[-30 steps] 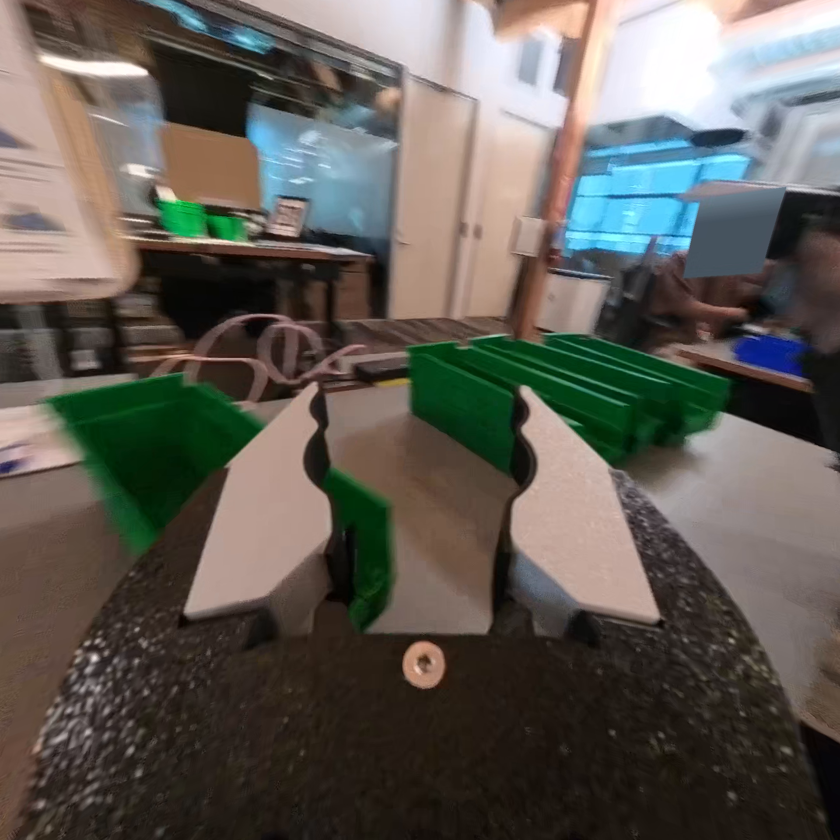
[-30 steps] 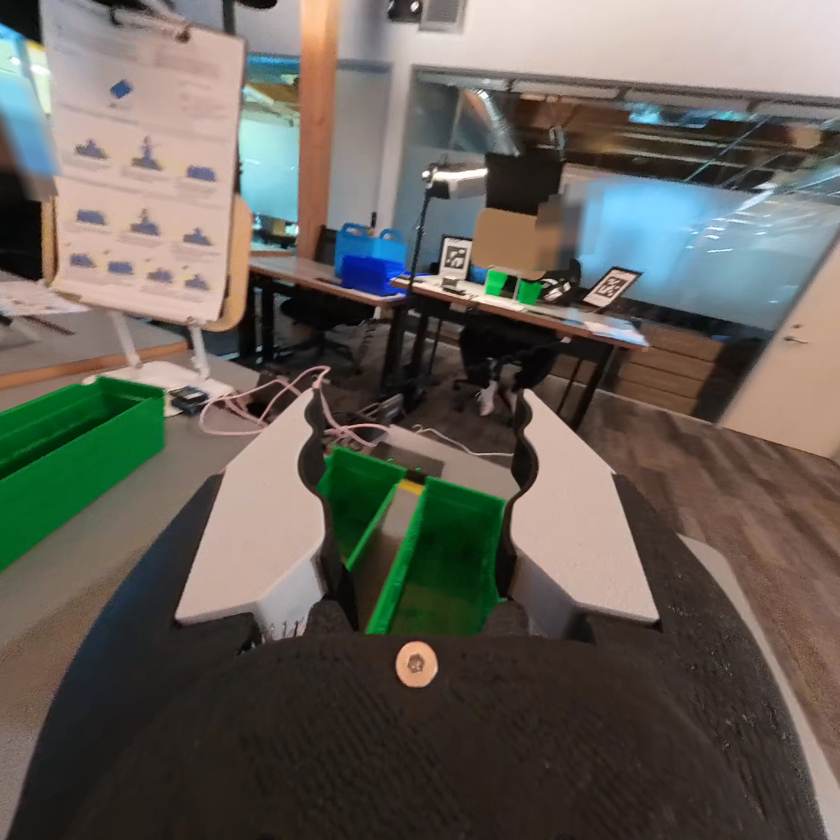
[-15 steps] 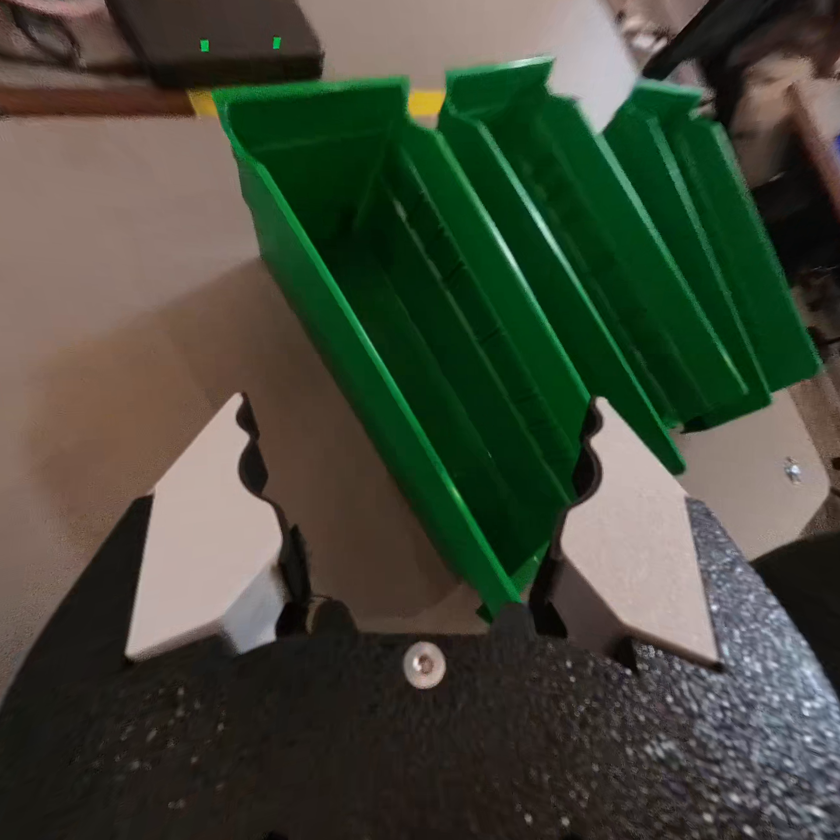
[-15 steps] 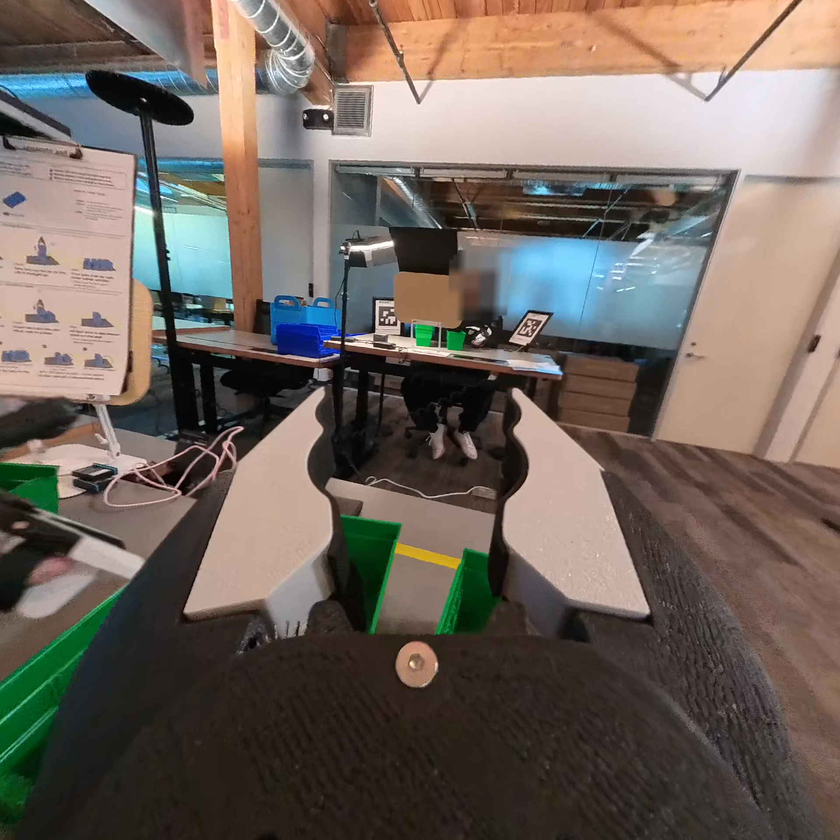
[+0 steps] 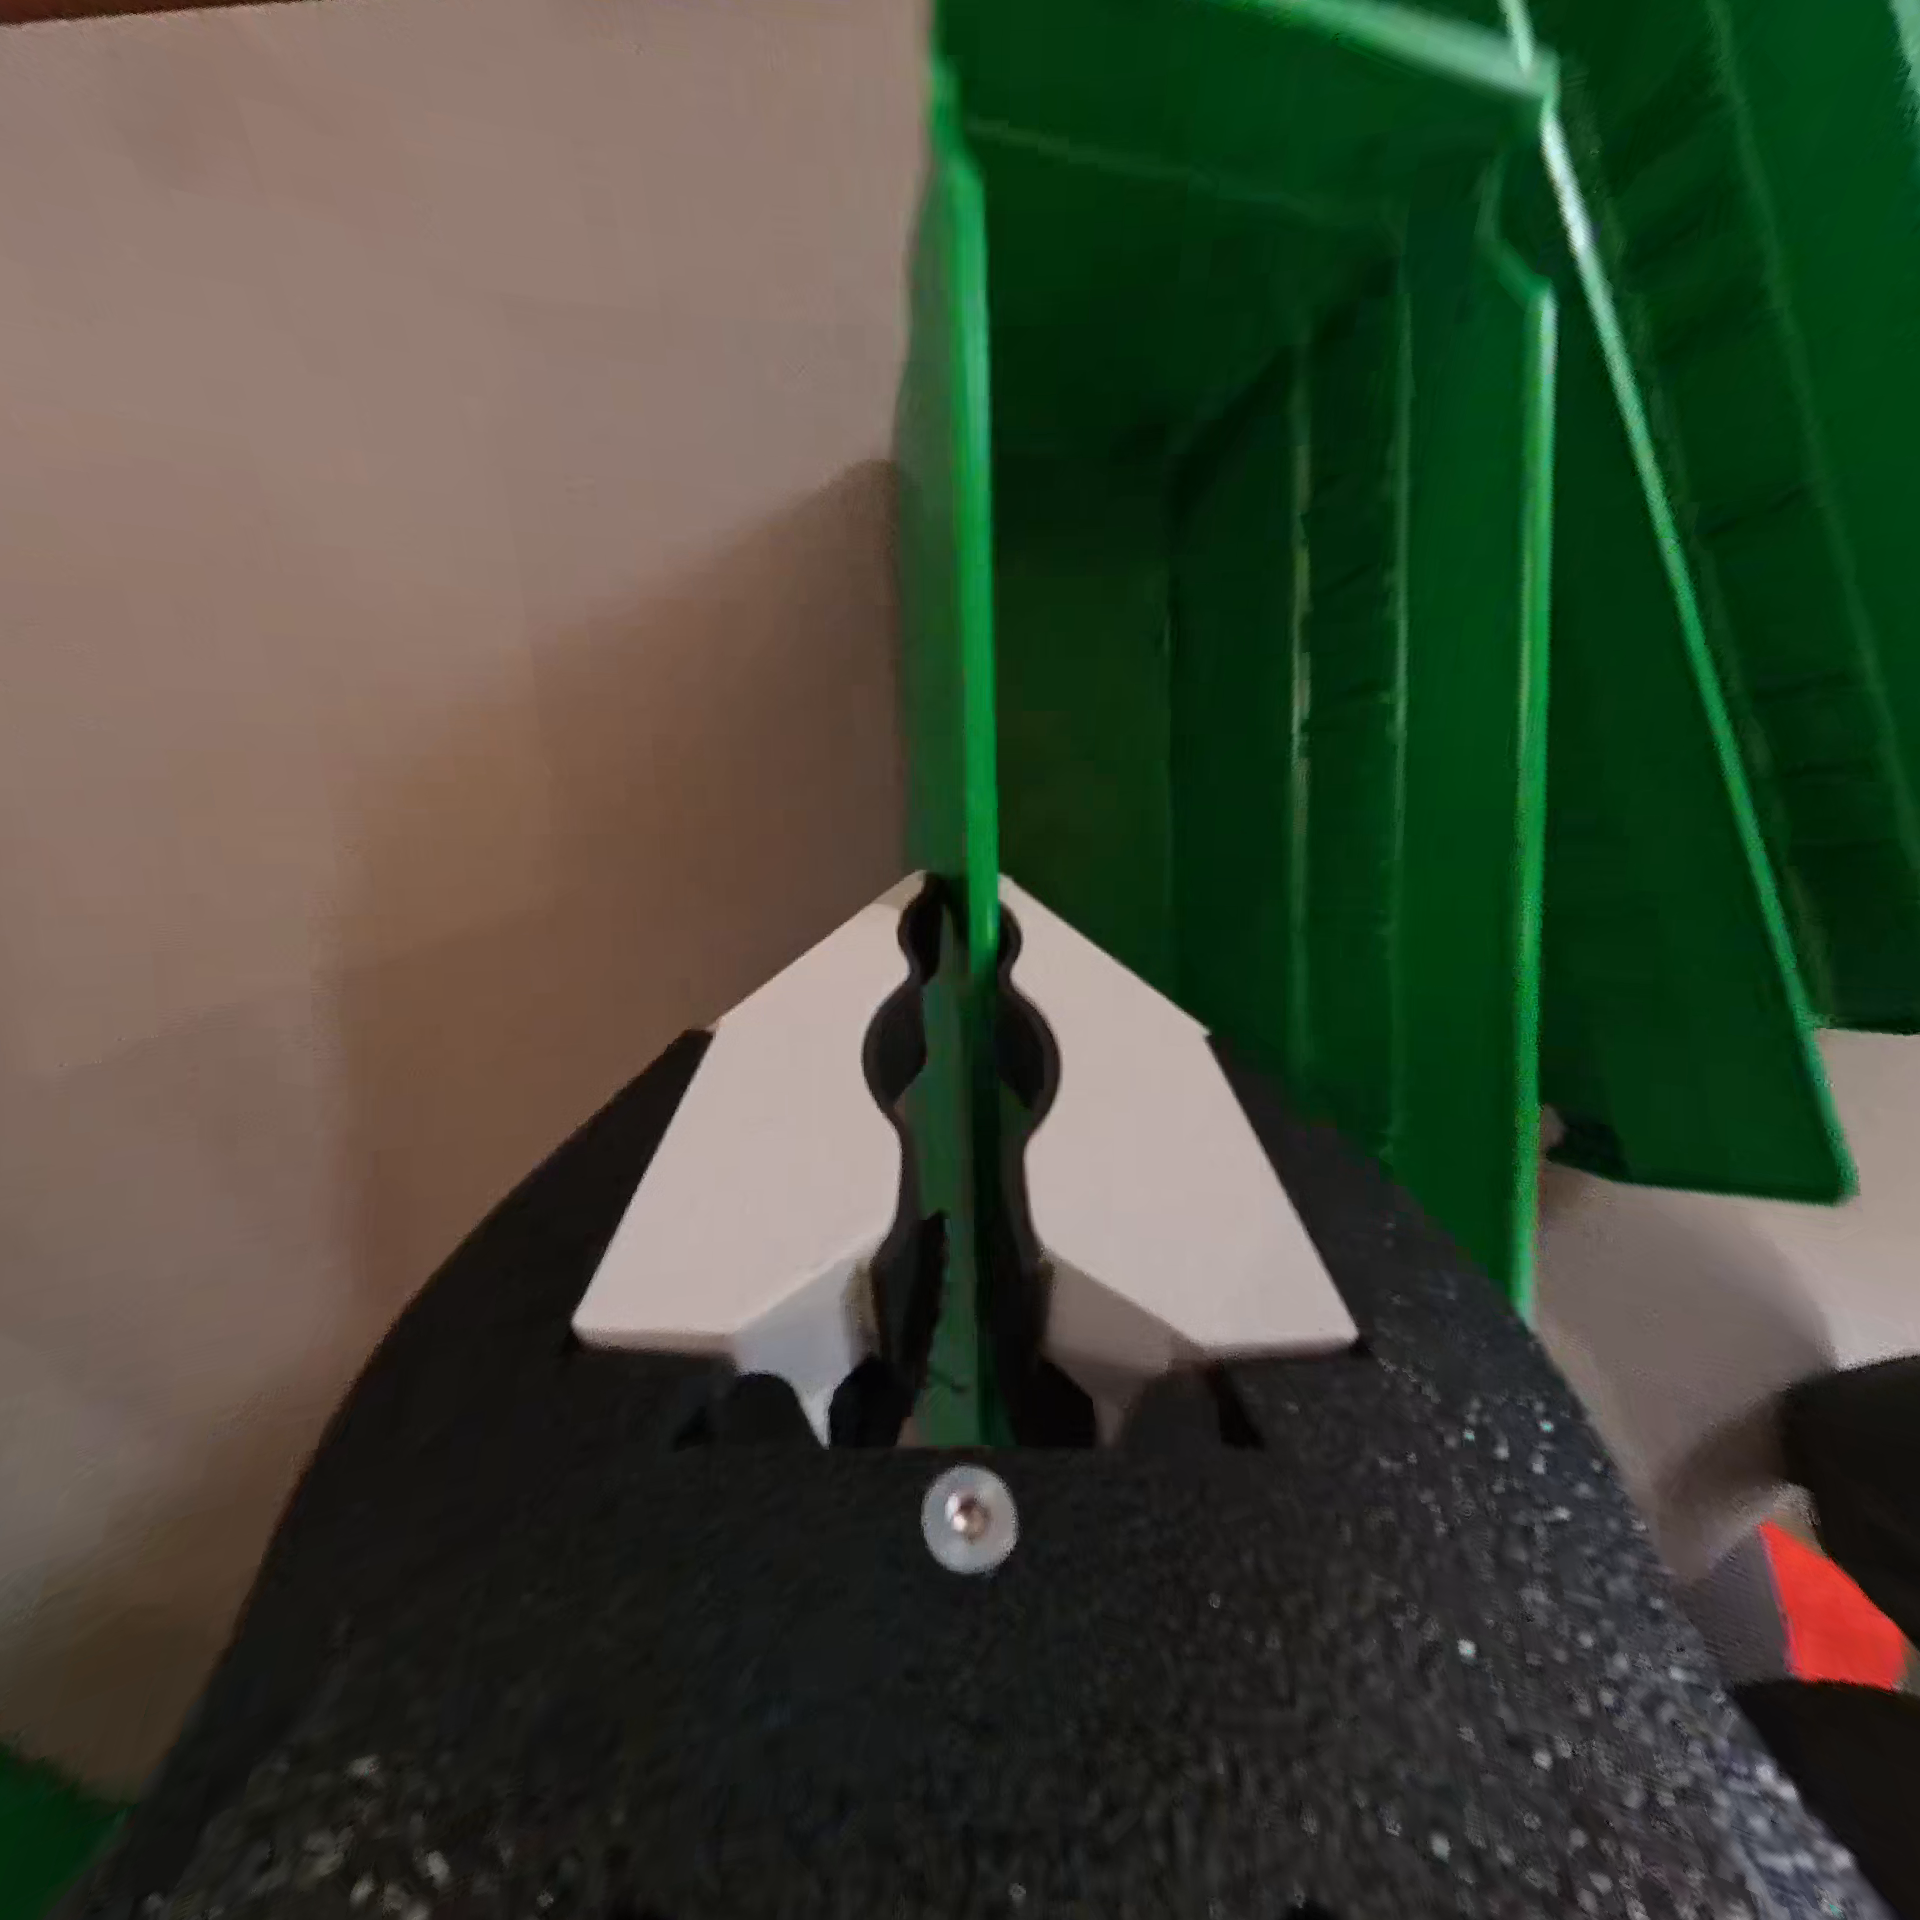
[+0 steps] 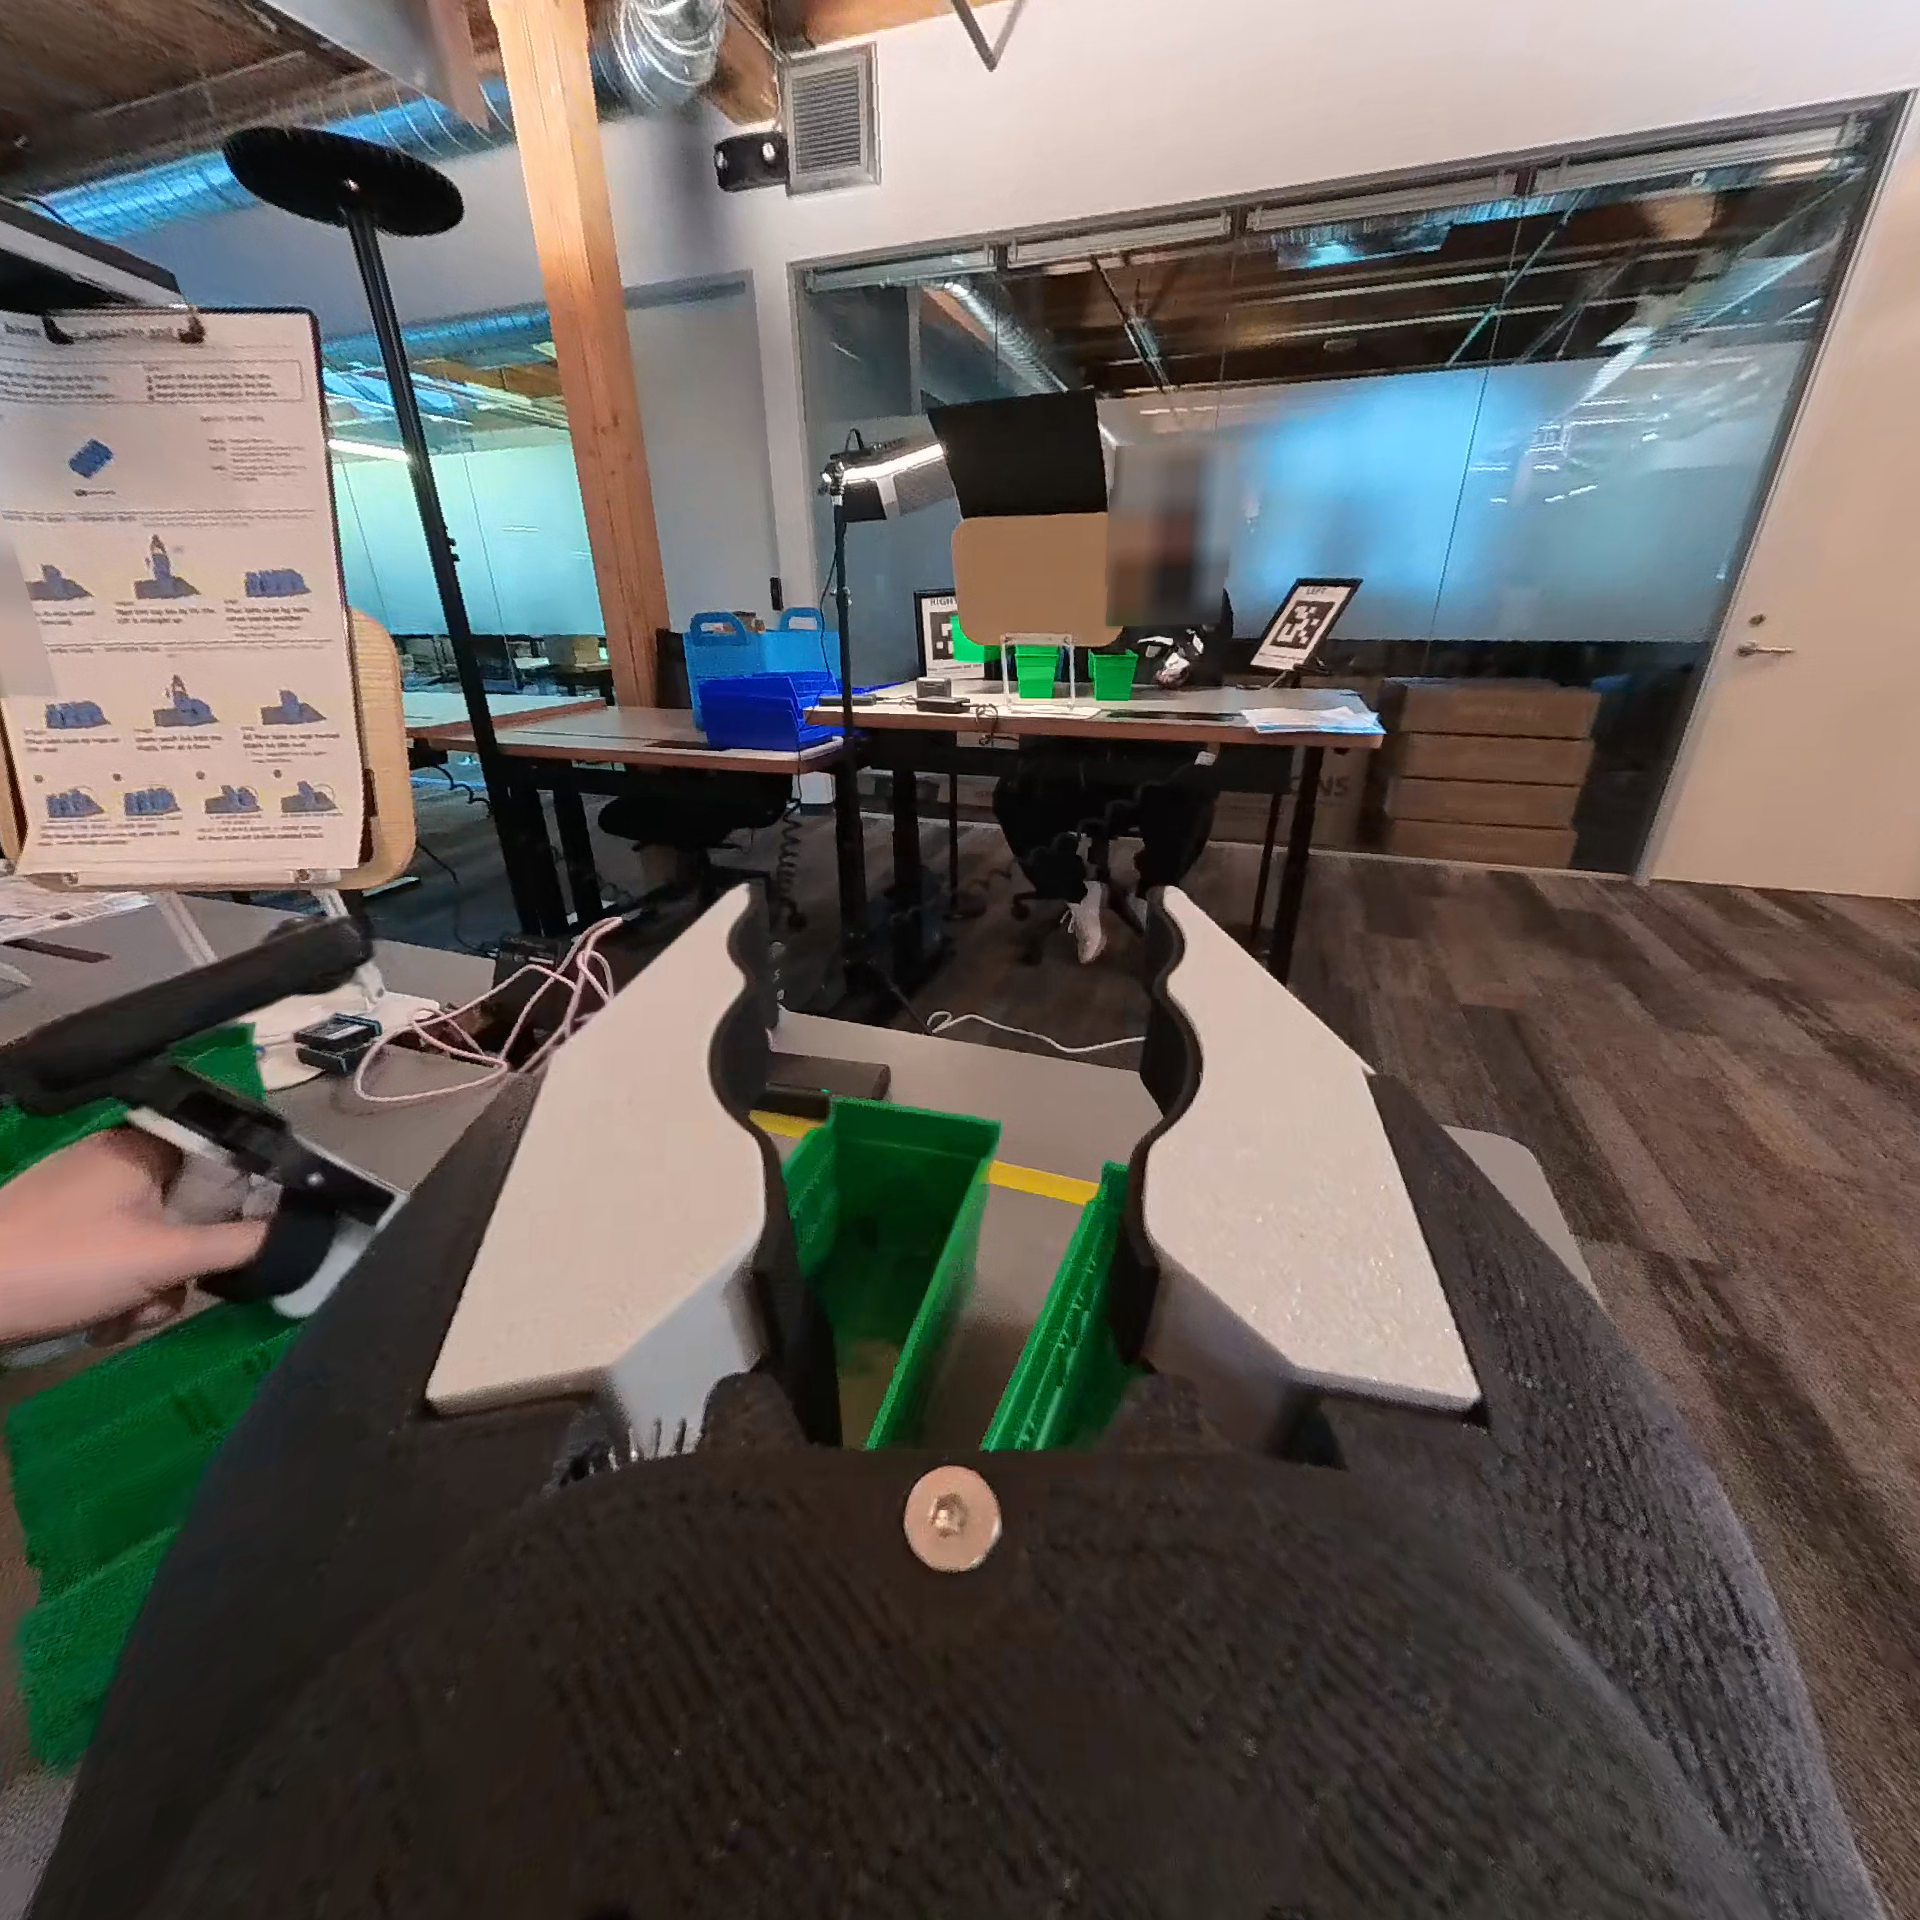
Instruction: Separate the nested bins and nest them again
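Now your left gripper [image 5: 961, 914] has its jaws pinching the near wall of a green bin [image 5: 1247, 727], which sits on the surface [image 5: 416, 520] at twelve o'clock. Lift it straight up, without twisting. Your right gripper [image 6: 951, 997] hovers with jaws spread over two more bins [image 6: 894, 1236]; use it to steady a neighbour.

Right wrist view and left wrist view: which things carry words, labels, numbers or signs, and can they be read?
White instruction sheet on a clipboard: printed lines beside blue pictures, too small and blurred to read.
Two black-and-white marker cards on the far desk: one short heading each, not quoted here.
Stacked brown cardboard boxes: faint lettering, partly hidden.
Left wrist view: no writing on the green plastic bins or the left gripper.
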Demonstrator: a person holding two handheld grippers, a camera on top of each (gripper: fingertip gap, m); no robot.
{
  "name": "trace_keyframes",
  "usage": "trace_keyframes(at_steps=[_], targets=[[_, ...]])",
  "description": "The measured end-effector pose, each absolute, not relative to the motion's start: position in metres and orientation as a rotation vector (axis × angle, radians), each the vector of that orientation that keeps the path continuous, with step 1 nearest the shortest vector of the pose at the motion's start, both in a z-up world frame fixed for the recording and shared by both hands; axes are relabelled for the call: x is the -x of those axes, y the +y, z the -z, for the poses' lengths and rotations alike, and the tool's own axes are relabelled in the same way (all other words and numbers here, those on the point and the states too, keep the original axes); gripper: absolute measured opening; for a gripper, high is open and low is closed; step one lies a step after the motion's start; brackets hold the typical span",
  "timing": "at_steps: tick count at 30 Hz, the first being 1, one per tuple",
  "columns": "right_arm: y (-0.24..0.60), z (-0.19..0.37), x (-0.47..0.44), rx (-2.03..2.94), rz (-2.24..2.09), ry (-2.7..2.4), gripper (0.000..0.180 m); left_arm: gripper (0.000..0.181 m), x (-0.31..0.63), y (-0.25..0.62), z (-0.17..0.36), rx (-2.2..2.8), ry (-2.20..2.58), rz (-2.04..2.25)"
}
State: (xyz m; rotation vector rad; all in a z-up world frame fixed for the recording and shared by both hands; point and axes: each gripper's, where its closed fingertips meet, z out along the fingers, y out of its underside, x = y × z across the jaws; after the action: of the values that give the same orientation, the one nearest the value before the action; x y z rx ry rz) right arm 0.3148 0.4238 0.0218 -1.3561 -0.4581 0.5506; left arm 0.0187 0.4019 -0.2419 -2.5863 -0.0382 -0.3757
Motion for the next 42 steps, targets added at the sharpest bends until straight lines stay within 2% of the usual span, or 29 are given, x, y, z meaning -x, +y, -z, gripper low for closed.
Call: trace_keyframes(at_steps=[4,8,12,15,23,28,37,42], targets=[[0.422,-0.021,-0.317,1.363,-0.553,-0.459,0.069,0.001,-0.003,0.395,0.226,2.493,-0.086,0.517],[0.423,-0.023,-0.321,1.361,-0.512,-0.443,0.067,0.001,0.041,0.375,0.175,2.371,-0.127,0.448],[0.43,-0.02,-0.322,1.381,-0.466,-0.435,0.065,0.001,0.122,0.332,0.109,2.263,-0.291,0.3],[0.437,-0.02,-0.315,1.382,-0.452,-0.458,0.066,0.001,0.194,0.291,0.084,2.247,-0.501,0.094],[0.454,-0.019,-0.295,1.379,-0.416,-0.556,0.066,0.002,0.291,0.216,0.11,2.276,-0.933,-0.041],[0.458,-0.014,-0.298,1.398,-0.493,-0.545,0.065,0.002,0.289,0.218,0.136,2.289,-1.012,0.082],[0.464,-0.012,-0.313,1.405,-0.584,-0.498,0.065,0.001,0.291,0.244,0.135,2.204,-1.057,0.141],[0.468,-0.007,-0.317,1.425,-0.628,-0.486,0.064,0.001,0.288,0.236,0.152,2.264,-1.108,0.04]])
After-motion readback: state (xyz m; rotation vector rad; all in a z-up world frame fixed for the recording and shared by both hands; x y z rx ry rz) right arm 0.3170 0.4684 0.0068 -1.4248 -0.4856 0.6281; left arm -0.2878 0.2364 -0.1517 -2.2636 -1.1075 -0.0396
